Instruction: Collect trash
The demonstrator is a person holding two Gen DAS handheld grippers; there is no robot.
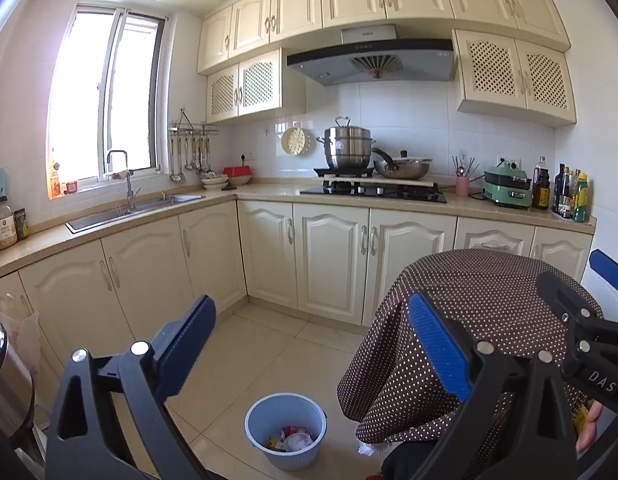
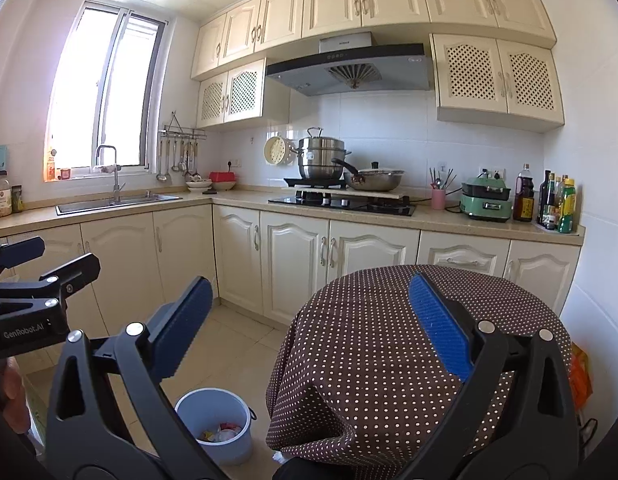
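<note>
A light blue bin (image 1: pixel 253 414) stands on the tiled floor beside a round table under a brown dotted cloth (image 1: pixel 489 288). Crumpled wrappers and paper (image 1: pixel 295 438) lie at the bottom of the bin. My left gripper (image 1: pixel 311 318) is held open and empty, high above the bin. My right gripper (image 2: pixel 309 296) is also open with nothing between its fingers; one blue finger (image 2: pixel 437 328) overlaps the tabletop (image 2: pixel 369 320). In the right wrist view the bin (image 2: pixel 239 452) and its trash (image 2: pixel 225 432) sit low between the fingers. Each gripper shows at the other view's edge.
Cream cabinets and an L-shaped counter run along the back, with a sink (image 1: pixel 133 212), a hob with pots (image 1: pixel 373 192), a green cooker (image 1: pixel 507 188) and bottles (image 1: pixel 569 196). A steel container (image 1: pixel 5 380) stands at the left. An orange bag (image 2: pixel 581 372) hangs by the table.
</note>
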